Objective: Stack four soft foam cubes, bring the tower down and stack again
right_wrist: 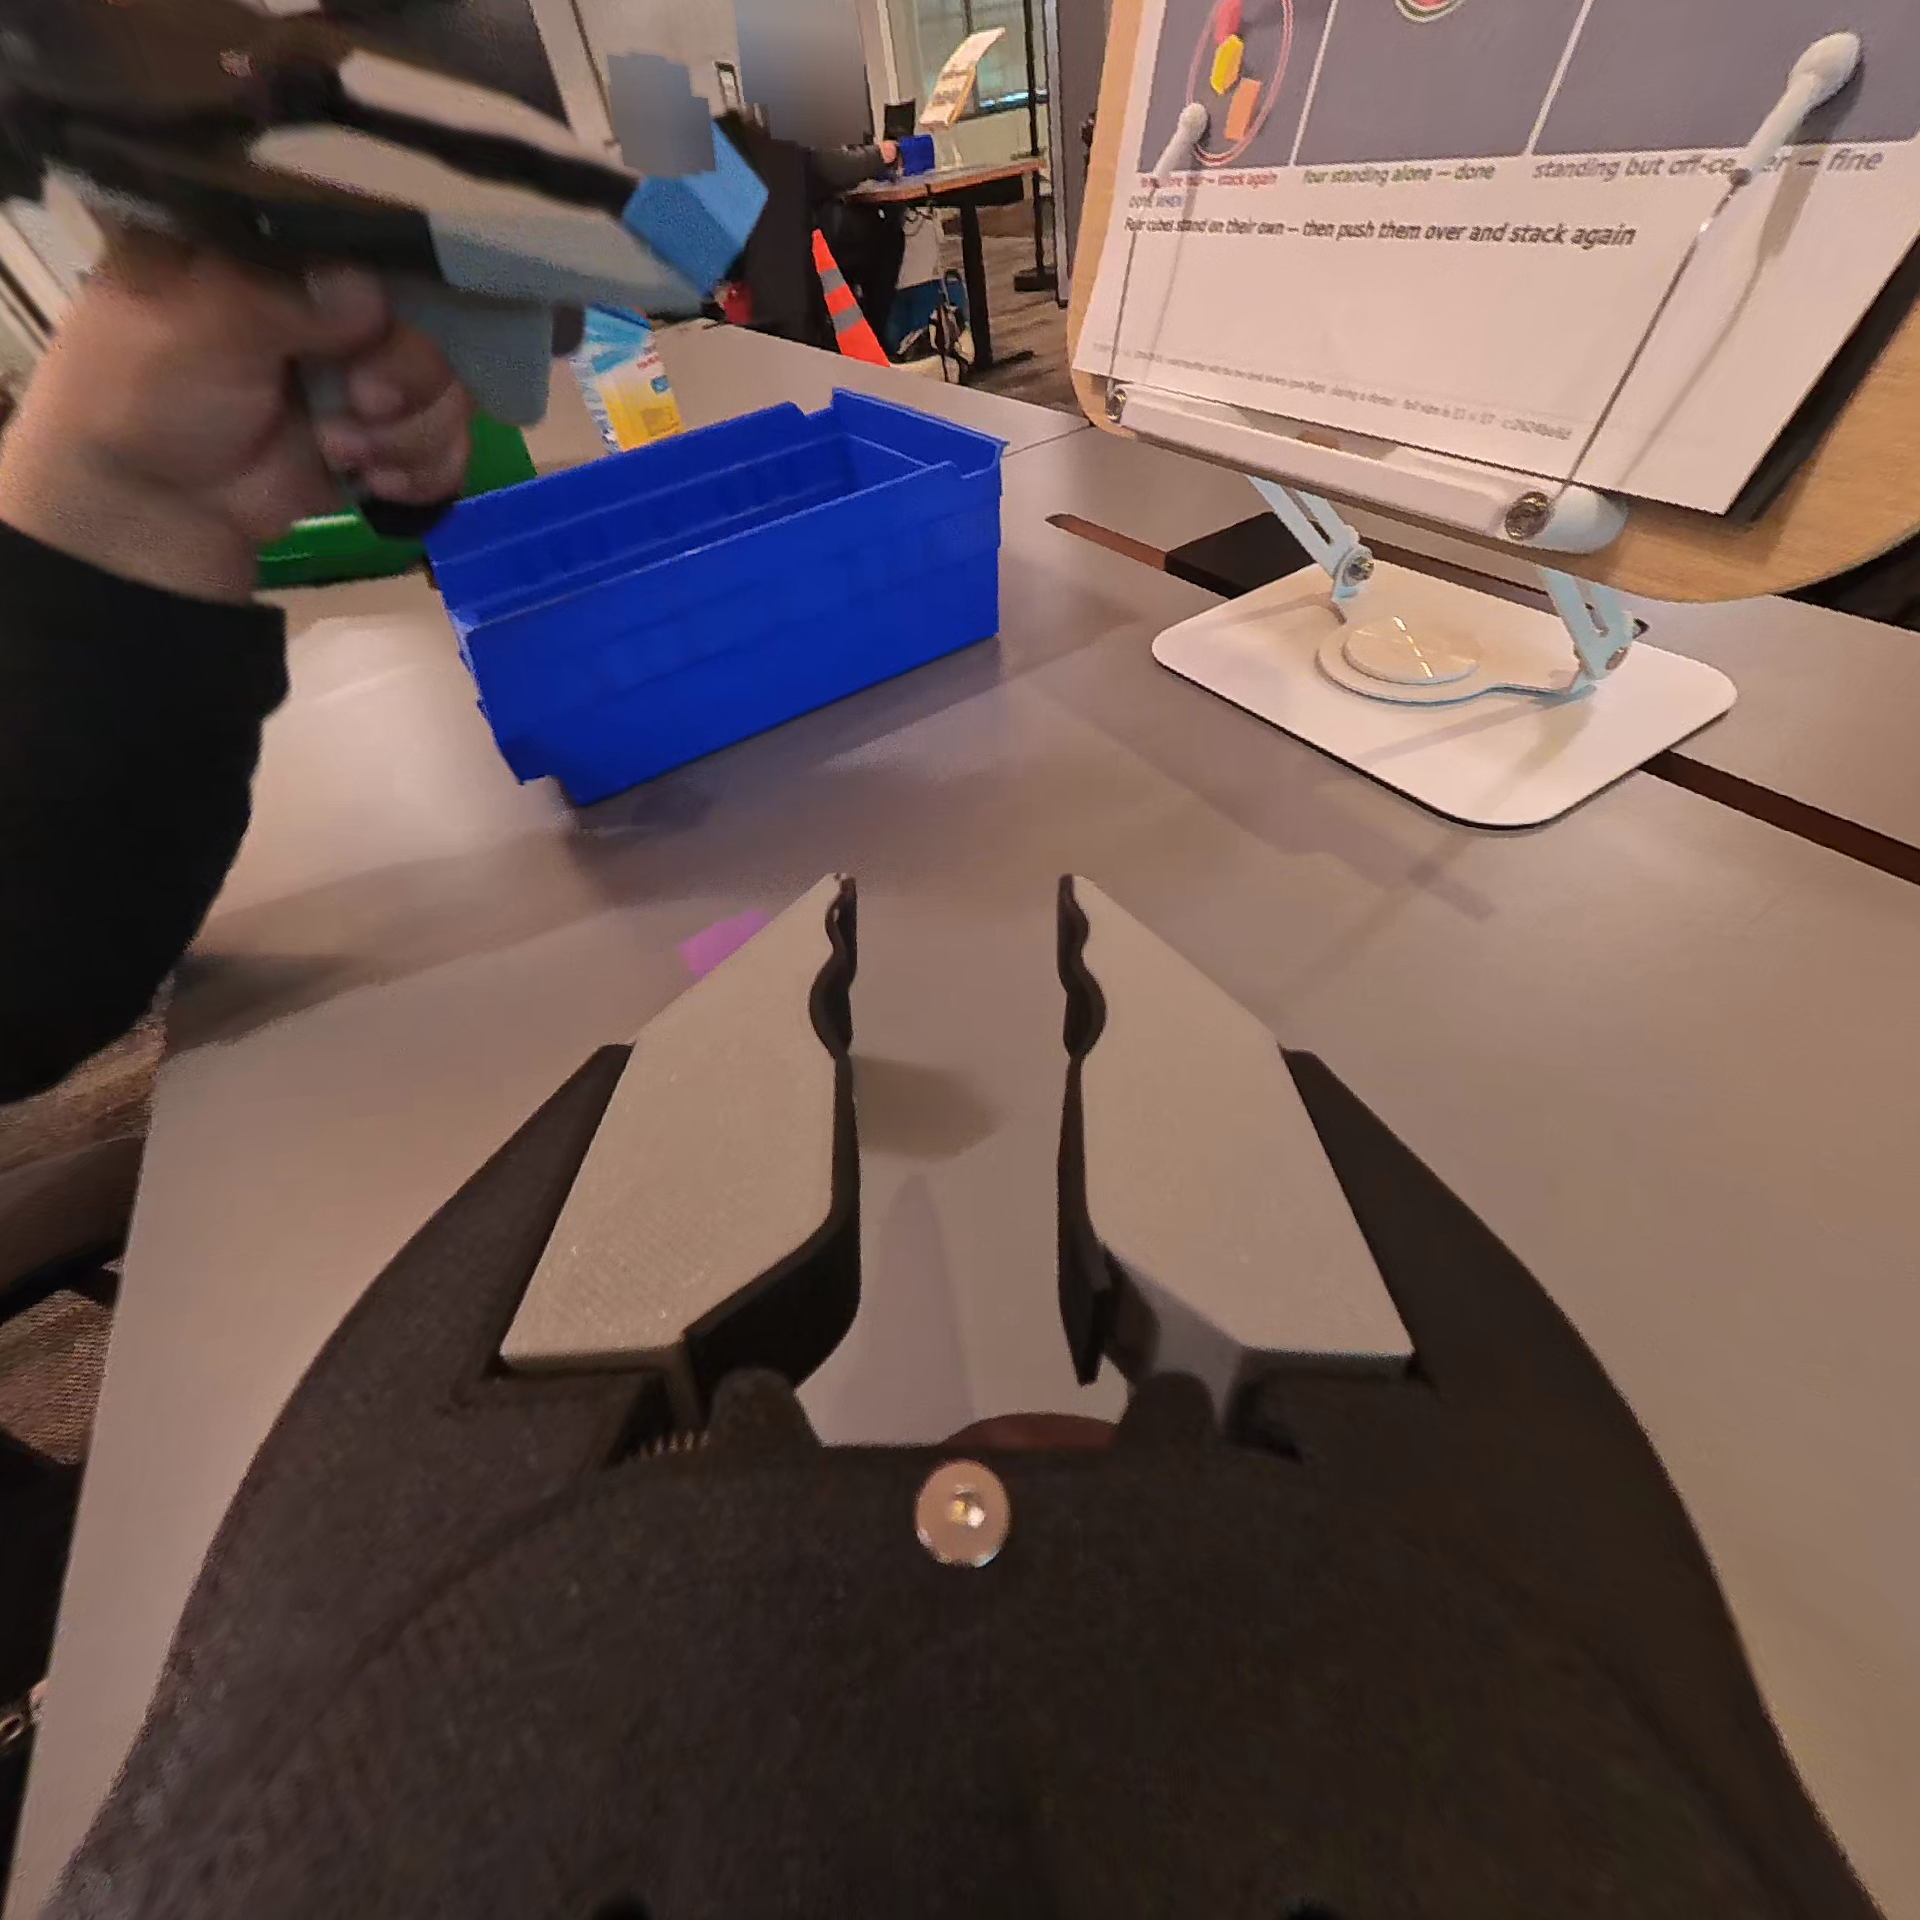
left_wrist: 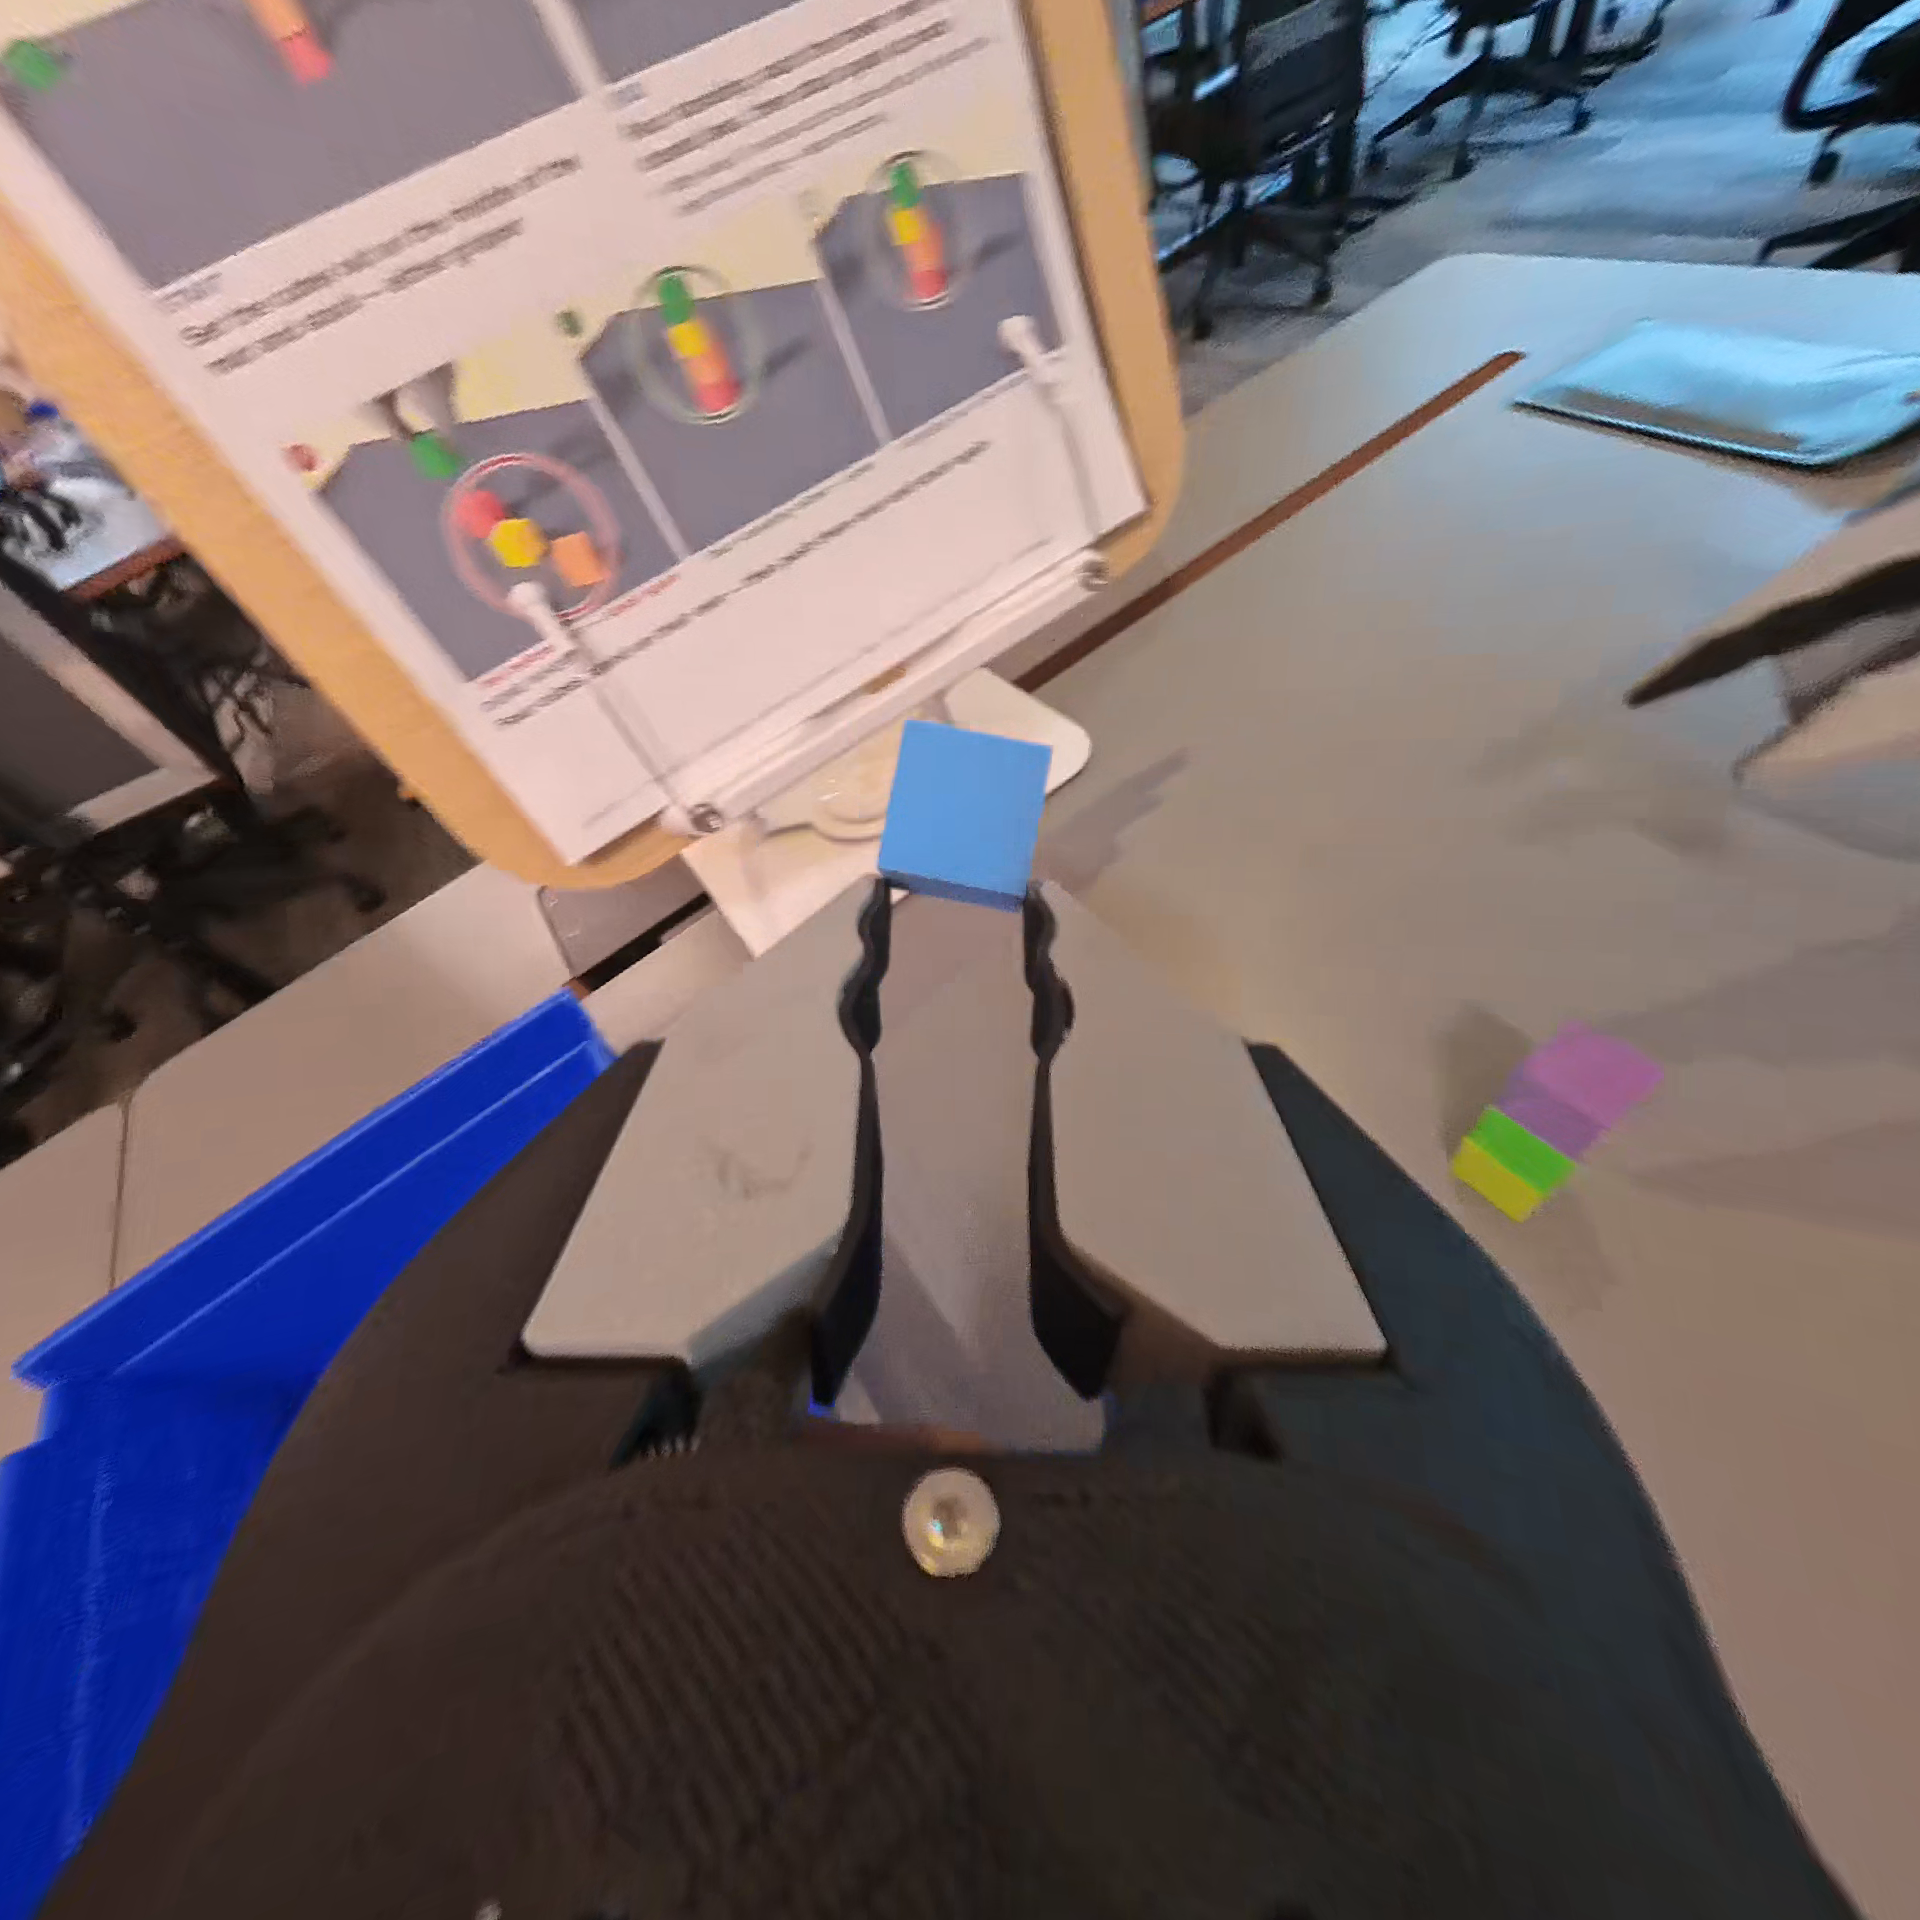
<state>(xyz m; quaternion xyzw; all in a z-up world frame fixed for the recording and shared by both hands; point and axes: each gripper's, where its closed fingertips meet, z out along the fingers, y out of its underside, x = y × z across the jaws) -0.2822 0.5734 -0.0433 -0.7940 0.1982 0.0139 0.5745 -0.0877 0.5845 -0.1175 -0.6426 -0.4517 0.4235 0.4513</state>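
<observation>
Blue cube (left_wrist: 964,808) pinched at very tips of left gripper (left_wrist: 956,896), carried high above grey table (left_wrist: 1351,727). Three-cube stack (left_wrist: 1548,1122) (yellow, green, purple on top) stands right, nearer. Grip shallow: lower slowly, square blue cube over purple, release only once seated. Right gripper (right_wrist: 956,894) parted, holding nothing, low over table. Blue bin (right_wrist: 717,592) far left.

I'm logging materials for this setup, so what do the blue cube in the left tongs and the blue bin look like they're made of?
The blue cube, pinched at the tips of the left tongs, looks like matte foam: flat, glare-free faces and crisp edges. The blue bin looks like rigid moulded plastic: smooth walls with a slight sheen, a stepped rim and ribbing. Neither can be confirmed from looks alone.
</observation>
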